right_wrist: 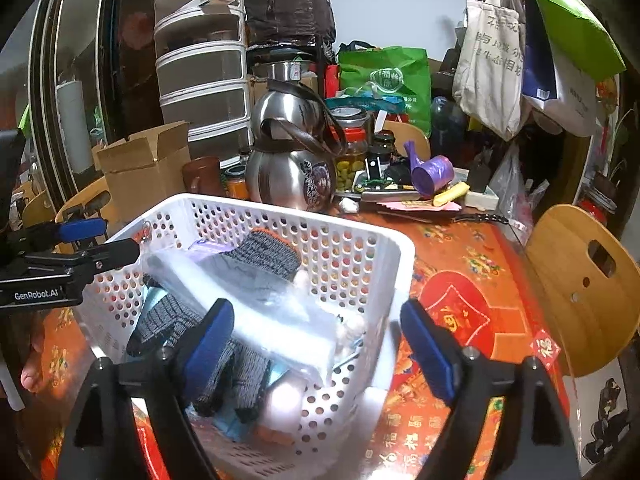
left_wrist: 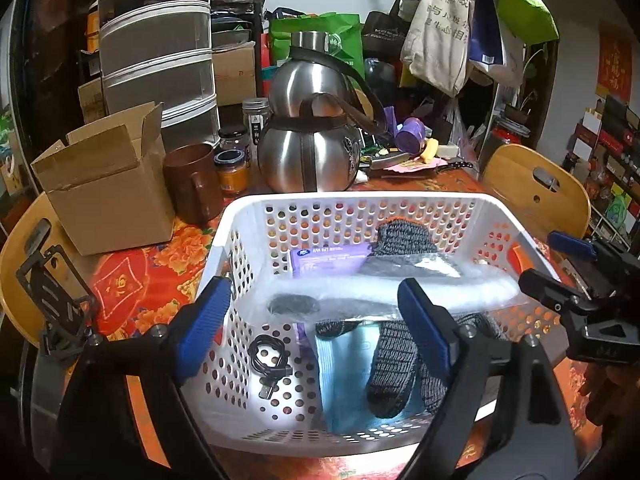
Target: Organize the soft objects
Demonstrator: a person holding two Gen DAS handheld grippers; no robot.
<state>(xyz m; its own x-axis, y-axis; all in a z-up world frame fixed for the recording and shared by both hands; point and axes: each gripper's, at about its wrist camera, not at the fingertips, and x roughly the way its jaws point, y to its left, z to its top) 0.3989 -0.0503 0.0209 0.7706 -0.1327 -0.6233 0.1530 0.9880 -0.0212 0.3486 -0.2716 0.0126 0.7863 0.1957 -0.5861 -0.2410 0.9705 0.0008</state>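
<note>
The basket (left_wrist: 256,208) is open from above; kettles (left_wrist: 308,156), a mug (left_wrist: 192,184) and a box (left_wrist: 104,184) crowd the surface's (right_wrist: 460,264) far edge.

White perforated basket (left_wrist: 256,216) on the table, grey knit gloves (left_wrist: 394,364), clear plastic bag (left_wrist: 400,292), blue cloth (left_wrist: 344,380) inside.

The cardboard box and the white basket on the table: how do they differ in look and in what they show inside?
The cardboard box is brown with solid walls, while the white basket is plastic with round holes all over. The box stands with its flaps open and its inside is hidden from view; the basket plainly holds grey knitted gloves, a black cable and plastic packets. The box sits left of the basket. Both rest on the red patterned tablecloth, open at the top.
</note>
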